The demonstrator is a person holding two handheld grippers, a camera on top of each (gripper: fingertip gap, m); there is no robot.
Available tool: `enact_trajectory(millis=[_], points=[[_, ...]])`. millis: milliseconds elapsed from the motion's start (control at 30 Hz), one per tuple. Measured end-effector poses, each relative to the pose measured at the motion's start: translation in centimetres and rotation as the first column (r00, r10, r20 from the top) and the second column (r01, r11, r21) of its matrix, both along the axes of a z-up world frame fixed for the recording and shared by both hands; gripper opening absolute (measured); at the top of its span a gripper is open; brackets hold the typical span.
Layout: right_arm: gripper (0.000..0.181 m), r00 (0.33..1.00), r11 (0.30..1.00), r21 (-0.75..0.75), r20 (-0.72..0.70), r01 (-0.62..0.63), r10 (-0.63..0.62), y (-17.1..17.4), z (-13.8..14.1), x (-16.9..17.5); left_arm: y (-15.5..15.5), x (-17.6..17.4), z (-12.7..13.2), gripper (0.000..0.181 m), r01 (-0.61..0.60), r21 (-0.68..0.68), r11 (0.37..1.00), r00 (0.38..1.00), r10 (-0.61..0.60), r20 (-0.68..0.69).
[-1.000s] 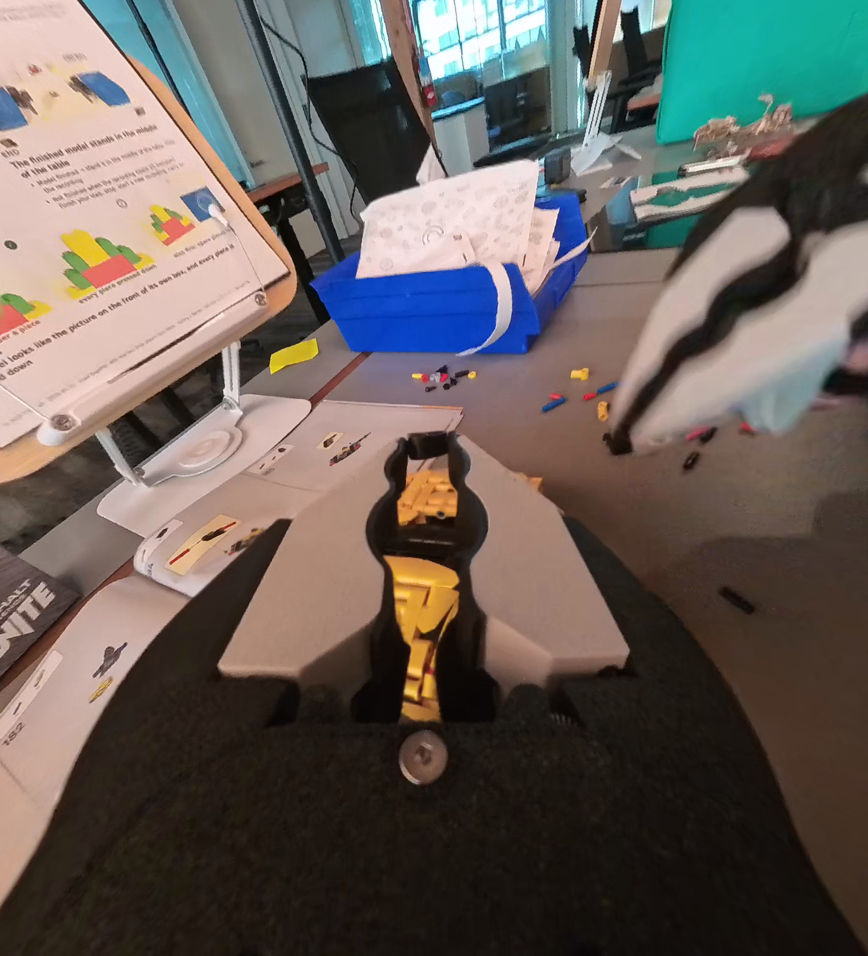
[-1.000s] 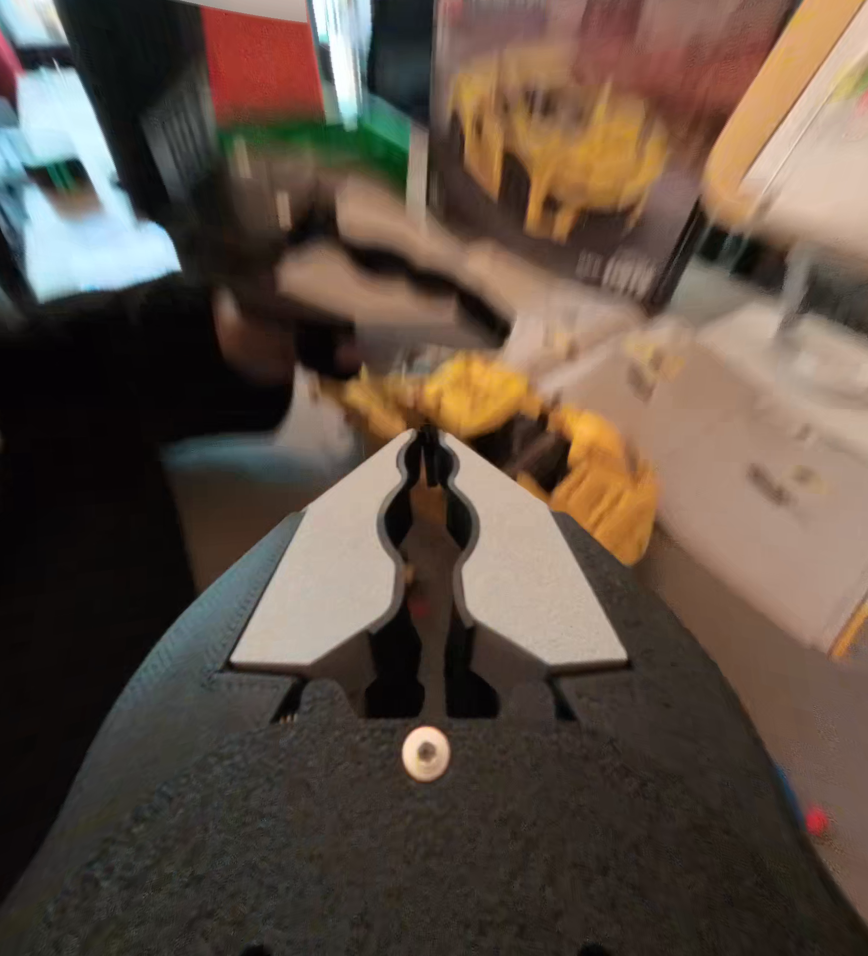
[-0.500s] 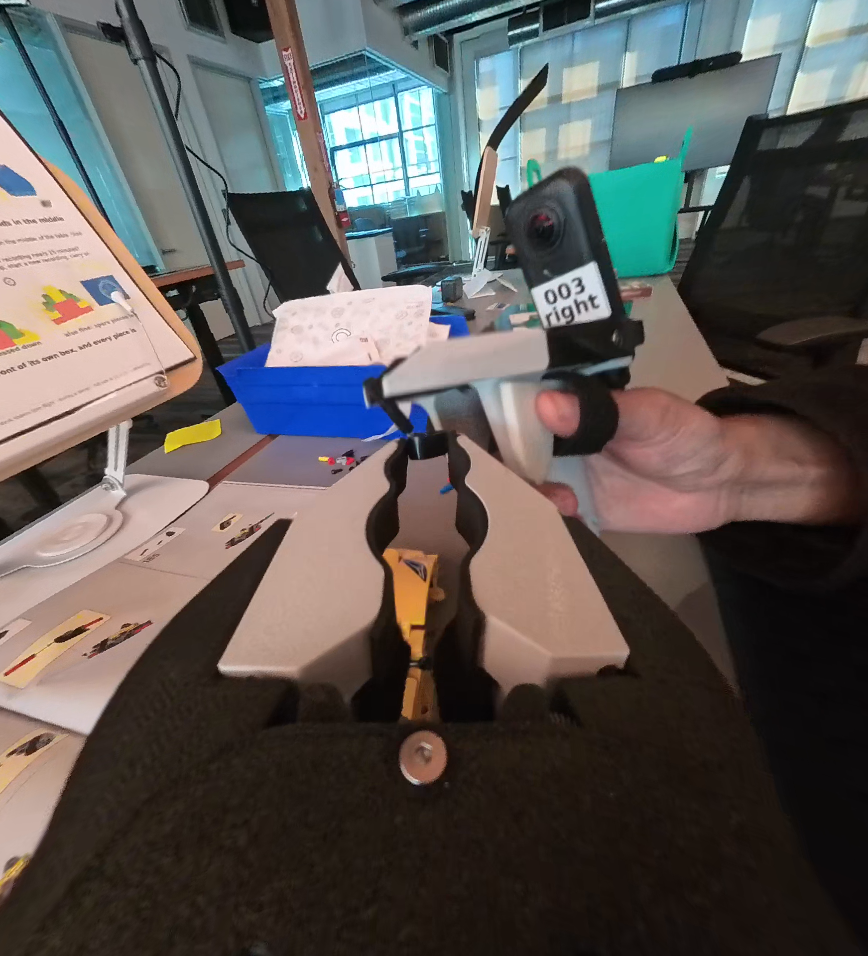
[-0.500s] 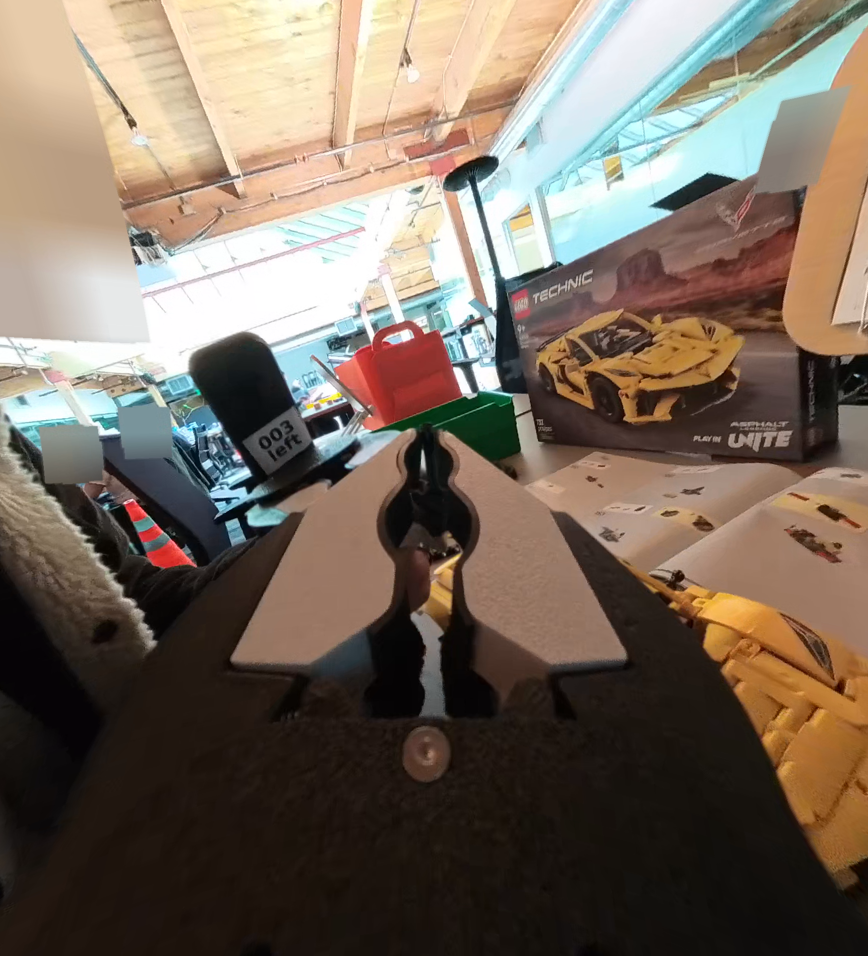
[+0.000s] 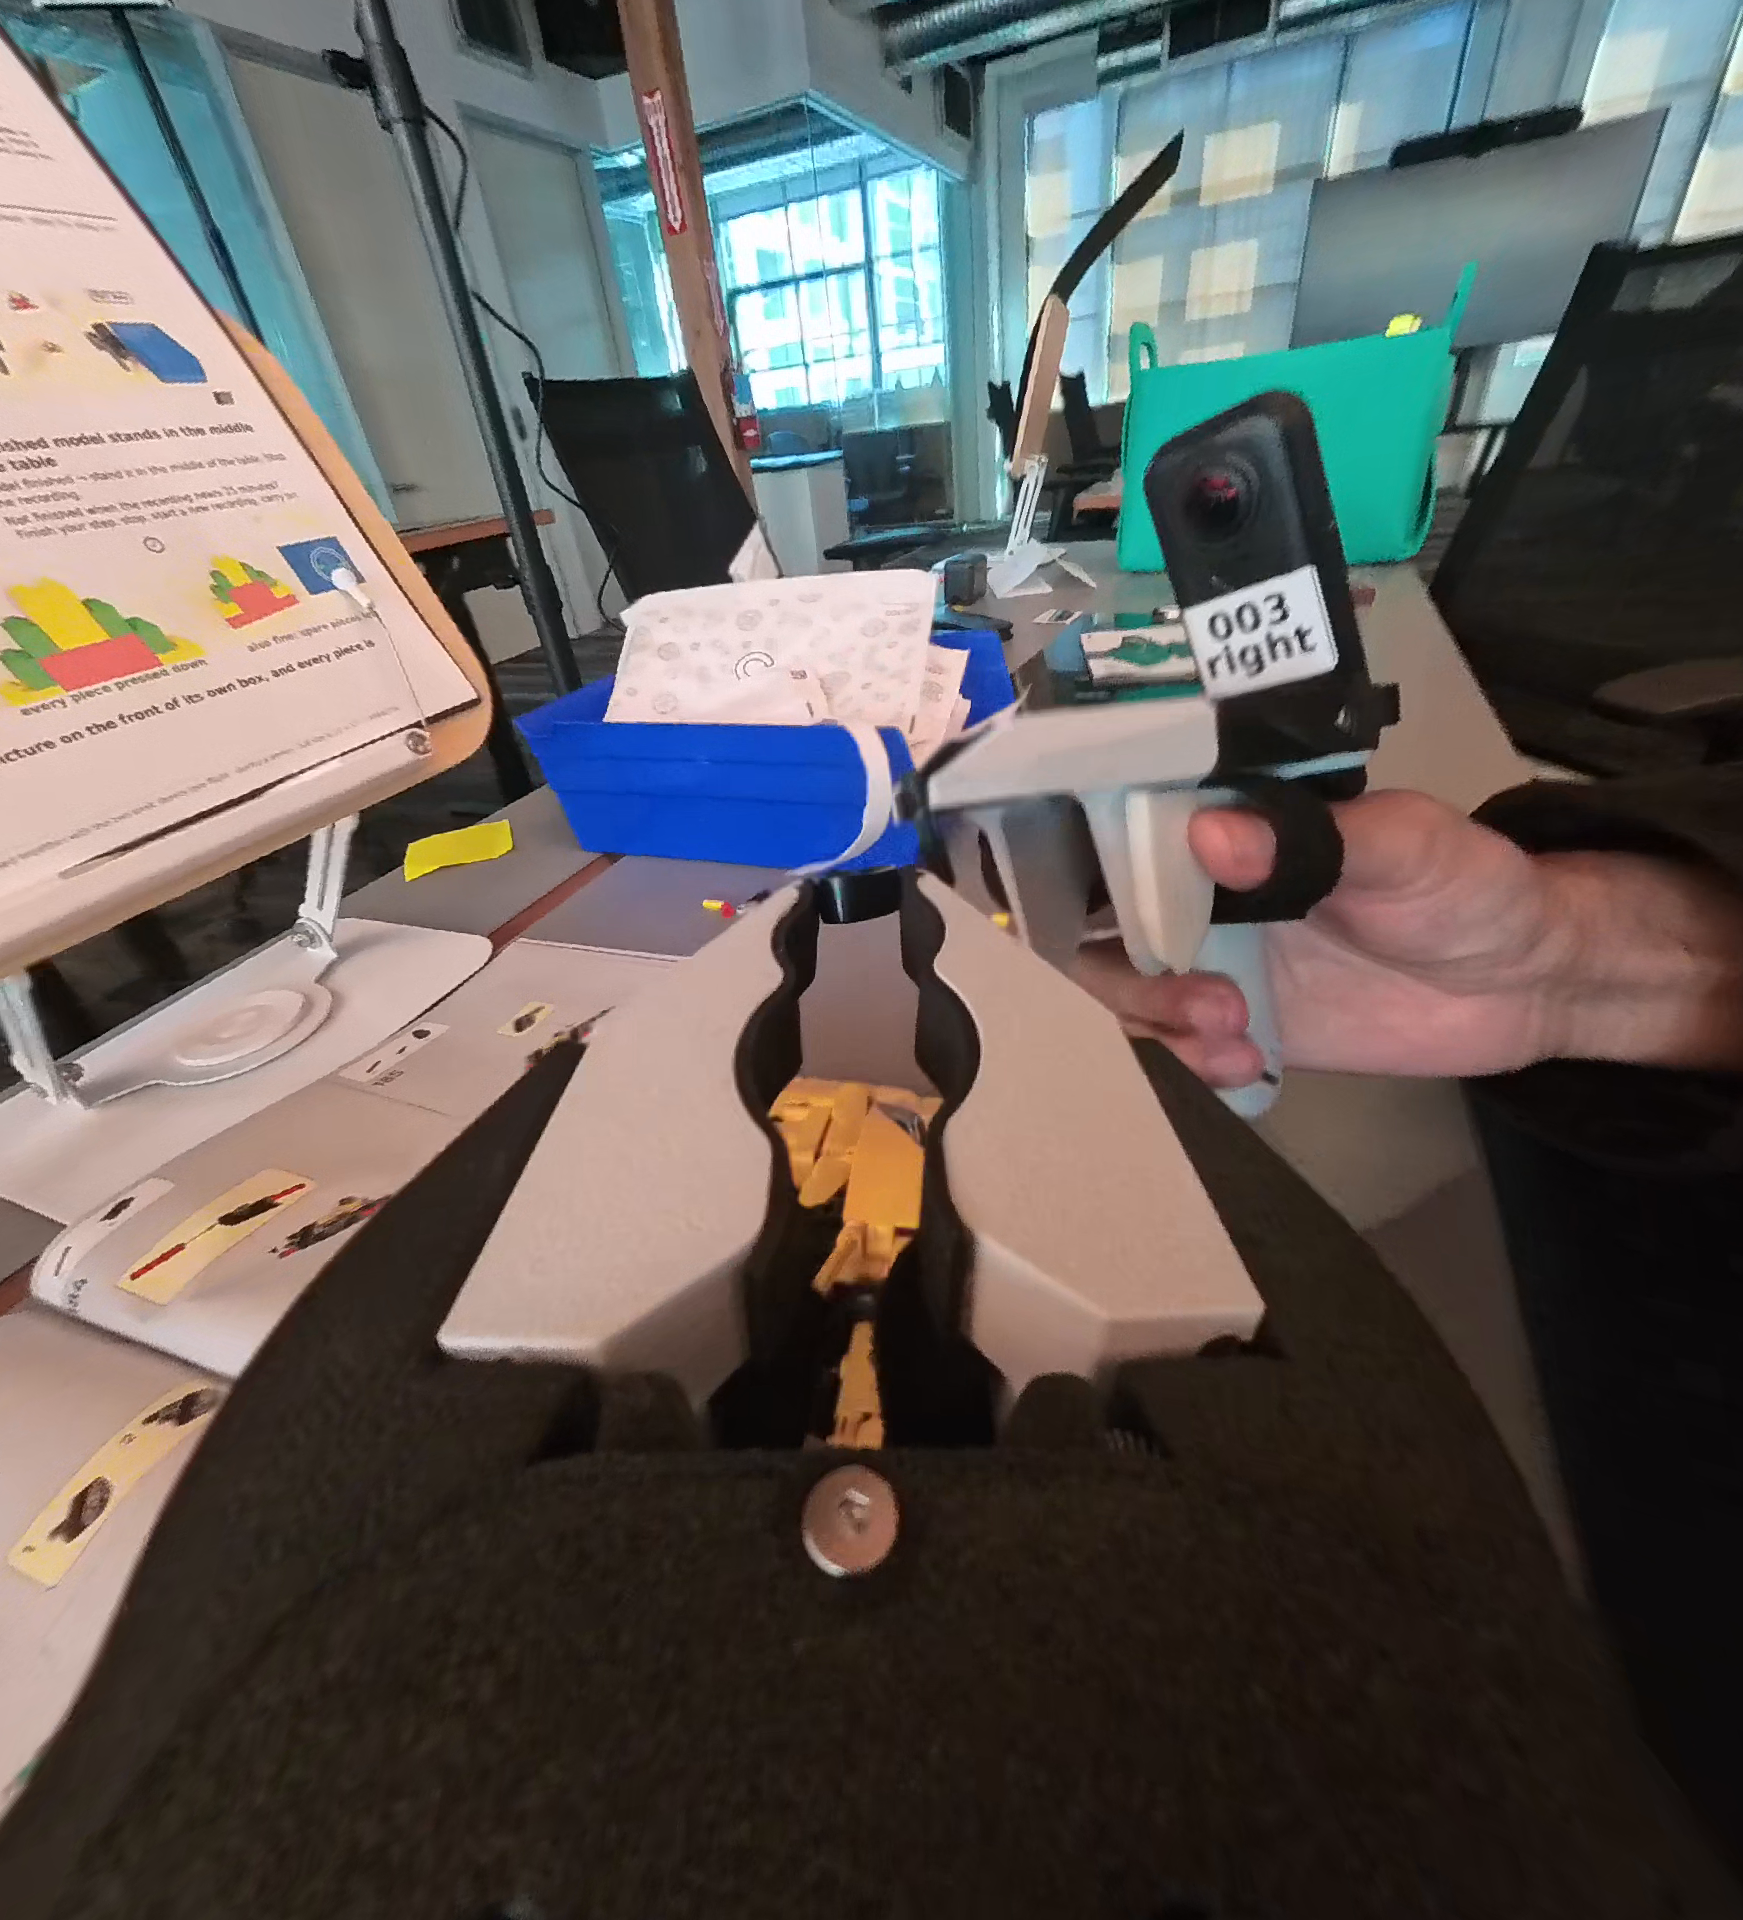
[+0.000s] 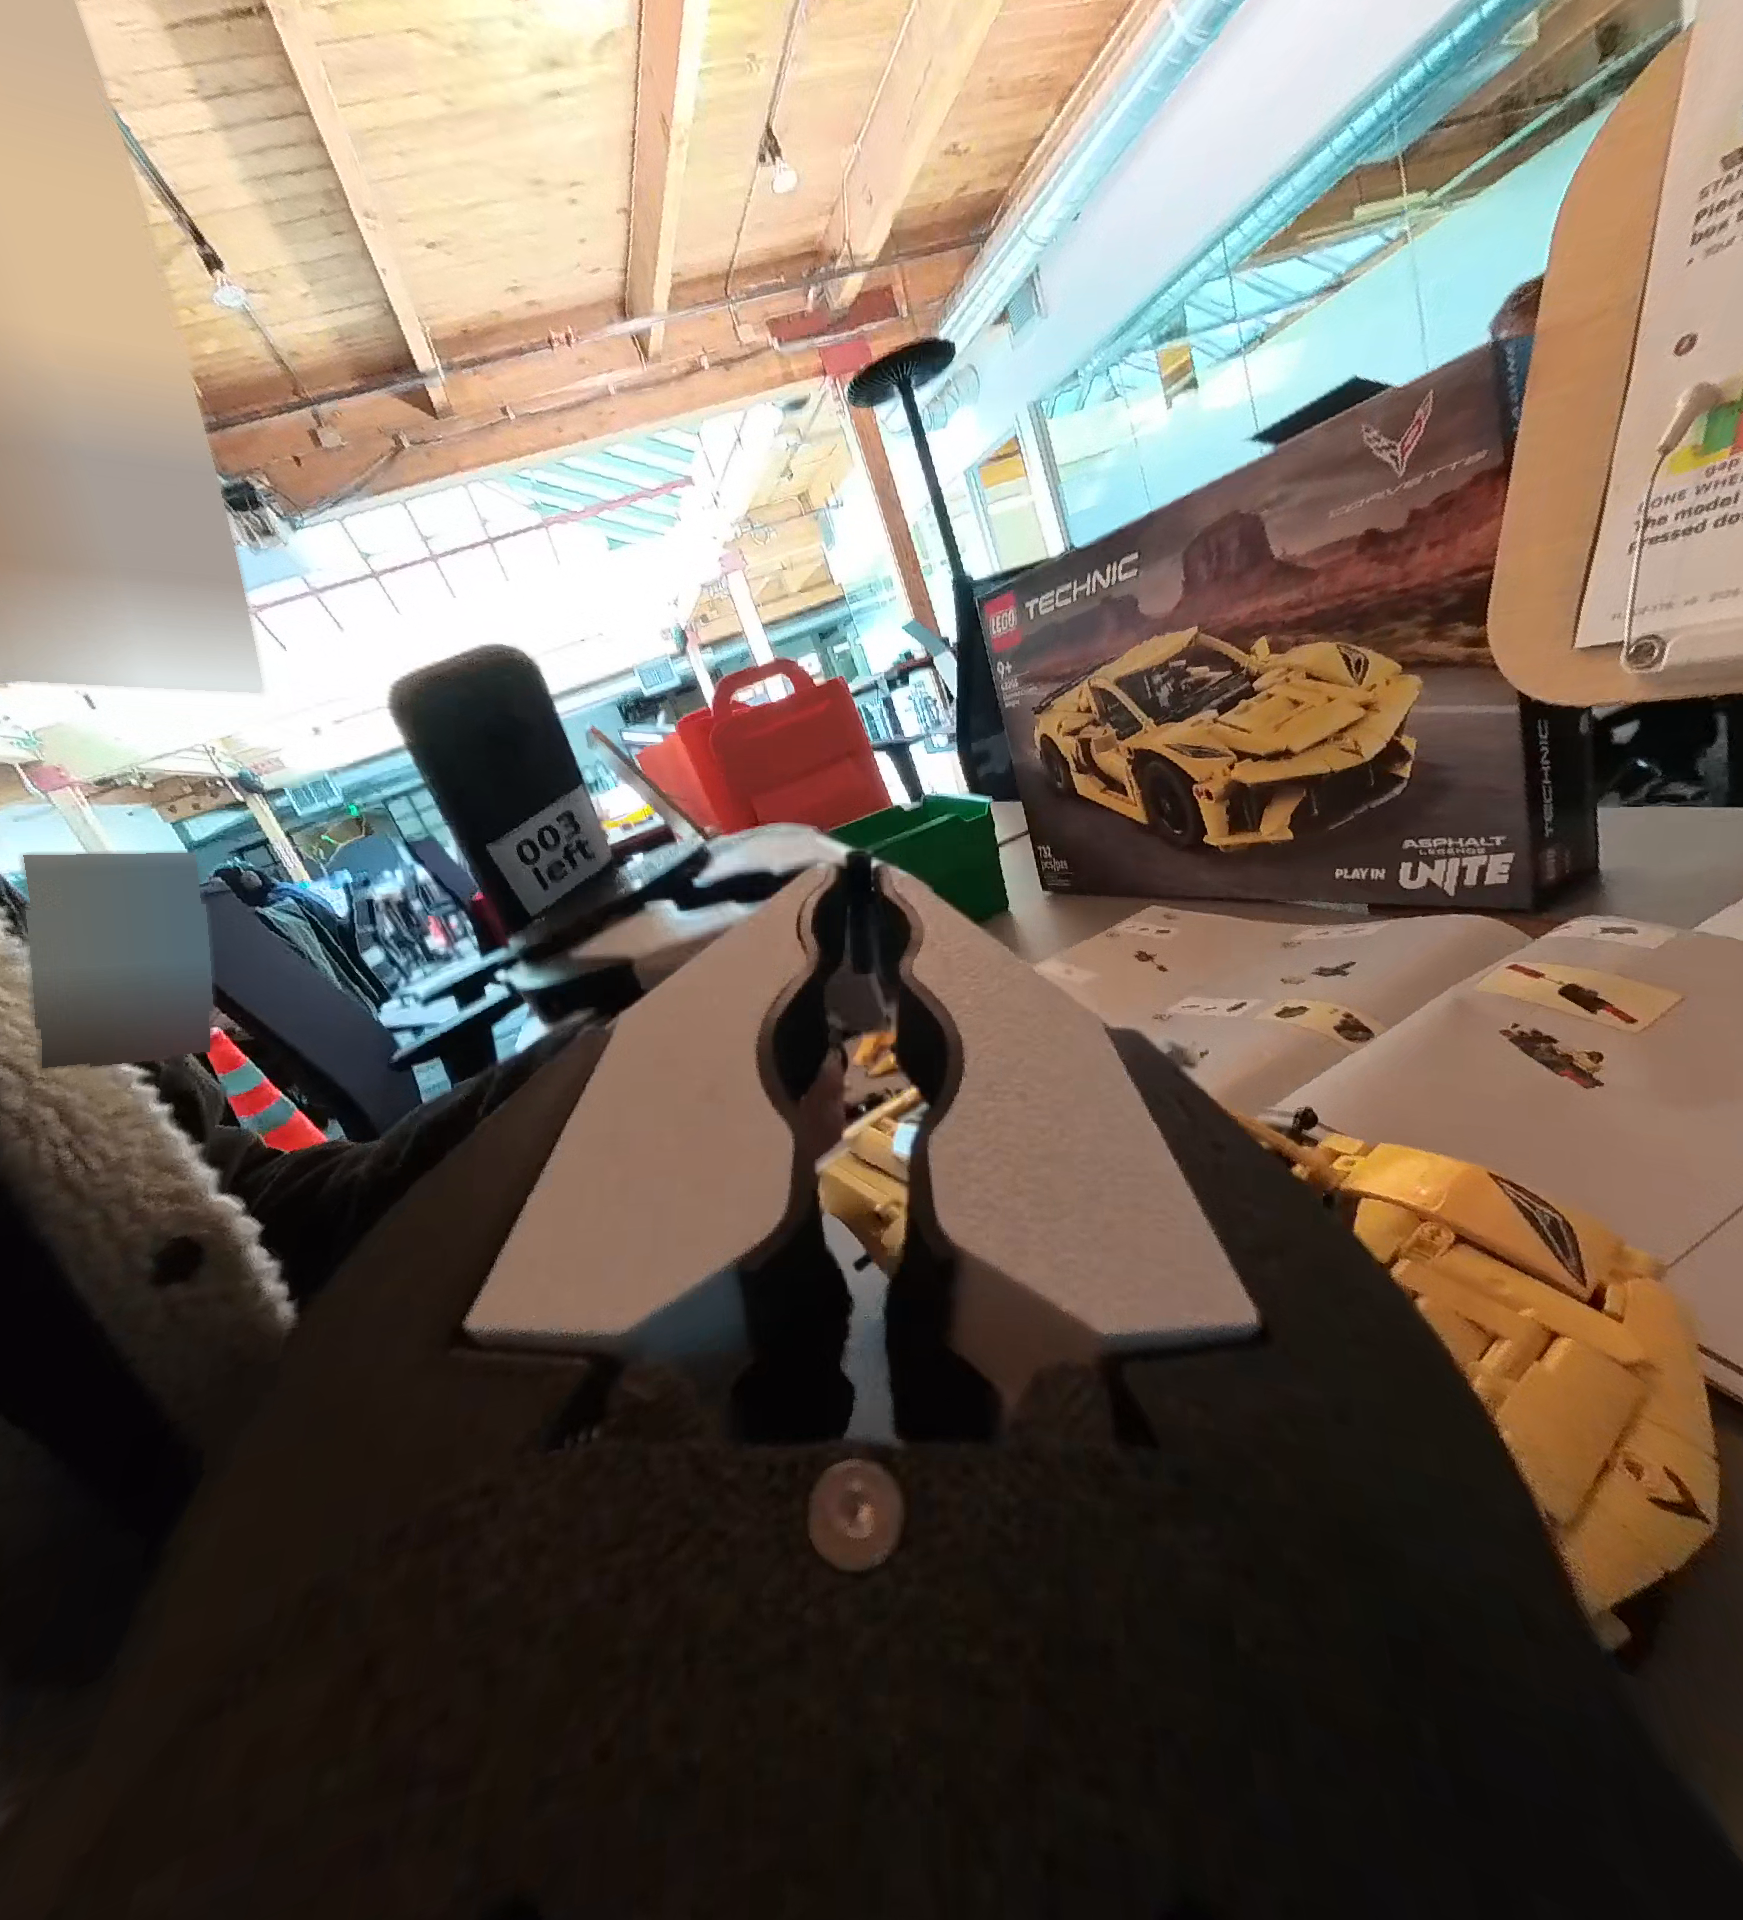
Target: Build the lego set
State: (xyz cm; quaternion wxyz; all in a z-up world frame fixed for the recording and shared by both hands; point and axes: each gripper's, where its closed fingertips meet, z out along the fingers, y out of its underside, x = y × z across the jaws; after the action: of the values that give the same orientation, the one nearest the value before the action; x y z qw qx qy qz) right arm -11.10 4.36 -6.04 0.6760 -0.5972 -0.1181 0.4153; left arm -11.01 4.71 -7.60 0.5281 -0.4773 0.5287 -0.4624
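Note:
My left gripper (image 5: 856, 883) is shut on a small black round piece (image 5: 854, 904) held at its fingertips, above the table. Below it, through the gap between the fingers, shows the yellow lego car (image 5: 851, 1143). My right gripper (image 5: 917, 805), held by a hand, comes in from the right and its tips meet the black piece from above. In the right wrist view my right gripper (image 6: 859, 878) is shut, tips together. The yellow car (image 6: 1490, 1309) lies on the table just right of it. The left gripper's camera (image 6: 503, 769) stands behind.
The set's box (image 6: 1262, 727) stands at the back. An open instruction booklet (image 6: 1469, 1039) lies by the car. A sheet on a tilted stand (image 5: 119, 520) is at left. A blue bin (image 5: 721, 779) with paper bags is behind, with loose small pieces (image 5: 716, 906) near it. The tips of both grippers are at nearly the same place.
Both grippers rose from over the car and turned level. The right gripper swung in from the right until its tips met the black piece at the left gripper's tips.

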Motion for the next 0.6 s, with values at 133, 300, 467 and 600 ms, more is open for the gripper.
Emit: enact_trajectory(millis=[133, 300, 467, 600], points=[[0.003, 0.997, 1.0, 0.019, -0.083, -0.007, 0.009, 0.2, 1.0, 0.5, -1.0, 0.4, -0.5, 0.015, 0.041, -0.001, 0.999, 0.999, -0.041, -0.018], [0.004, 0.998, 1.0, 0.018, -0.058, 0.011, -0.01, 0.5, 0.2, 0.0, -1.3, 0.5, -0.4, 0.015, 0.052, -0.026, 0.998, 0.999, -0.052, -0.003], [0.003, 0.997, 1.0, 0.01, -0.073, 0.014, -0.013, 0.3, 0.2, 0.6, -0.2, 0.1, 0.3, 0.015, 0.035, -0.09, 0.995, 0.999, -0.032, 0.032], [0.003, 0.996, 1.0, 0.0, -0.085, 0.003, -0.003, 0.2, 0.1, 0.8, -0.1, 0.0, 0.5, 0.015, 0.029, -0.1, 0.995, 0.999, -0.025, 0.045]])
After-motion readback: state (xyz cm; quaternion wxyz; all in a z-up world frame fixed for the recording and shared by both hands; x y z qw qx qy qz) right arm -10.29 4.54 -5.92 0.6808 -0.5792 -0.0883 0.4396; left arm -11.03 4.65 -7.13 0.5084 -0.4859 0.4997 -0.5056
